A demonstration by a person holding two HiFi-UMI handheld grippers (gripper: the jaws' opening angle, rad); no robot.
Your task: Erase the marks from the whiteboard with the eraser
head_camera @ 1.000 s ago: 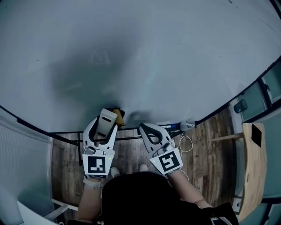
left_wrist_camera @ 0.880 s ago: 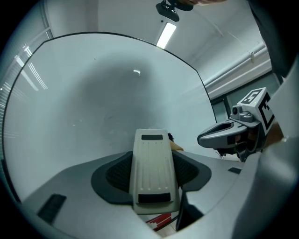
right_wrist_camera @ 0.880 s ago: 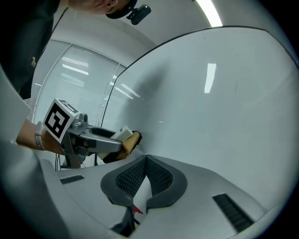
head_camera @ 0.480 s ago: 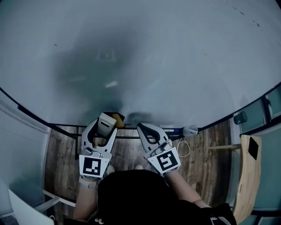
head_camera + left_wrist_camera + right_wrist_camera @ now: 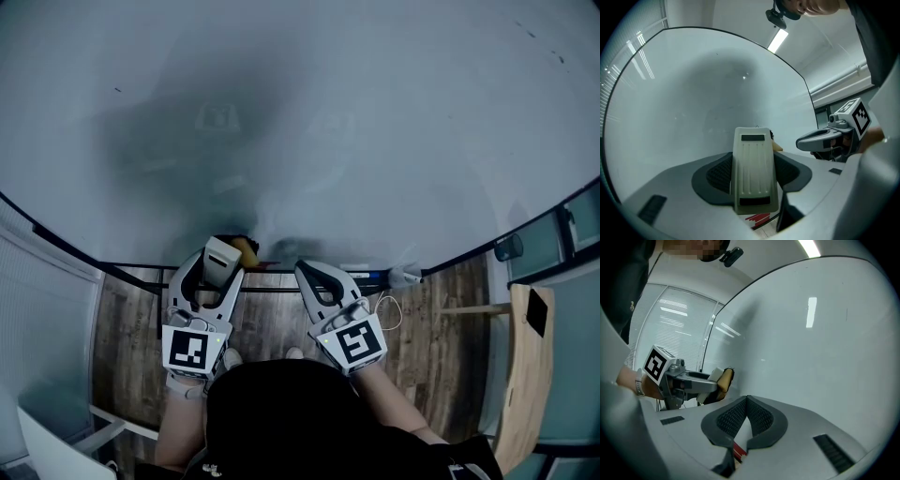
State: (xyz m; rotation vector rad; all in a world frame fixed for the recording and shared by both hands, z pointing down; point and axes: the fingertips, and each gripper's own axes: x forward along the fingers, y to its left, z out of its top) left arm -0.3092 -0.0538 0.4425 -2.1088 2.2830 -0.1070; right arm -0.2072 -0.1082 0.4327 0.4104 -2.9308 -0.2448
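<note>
Standing beside the person, I note the left gripper (image 5: 217,269) closest to the body. Its fingers (image 5: 716,176) are clamped on the two long sides of a cream ribbed plastic eraser with a tan felt face (image 5: 754,171), whose far end points at the board. The right gripper (image 5: 307,273) sits just beside it without touching. Its fingers (image 5: 733,420) are pressed together with nothing between them. Dark wood-plank floor (image 5: 272,323) lies beneath both.

Just past the fingertips runs the black ledge (image 5: 141,270) at the foot of the board, and a blue-capped marker (image 5: 370,275) lies along it to the right. Beyond that is the large glossy white whiteboard (image 5: 394,141). The eraser is at the board's lower edge, though I cannot confirm from any view that it touches the board.

The board is mostly bare. Small dark marks (image 5: 561,58) show towards its upper right, and a single fleck (image 5: 117,90) shows at the left. Both are well apart from the eraser.

Assessment: the eraser is secured, but these marks have not yet been wiped. The next move calls for lifting the left gripper up the board and turning the felt face flat against the surface. The eraser should then be pressed firmly and stroked across each mark. The right gripper has no evident part to play.
</note>
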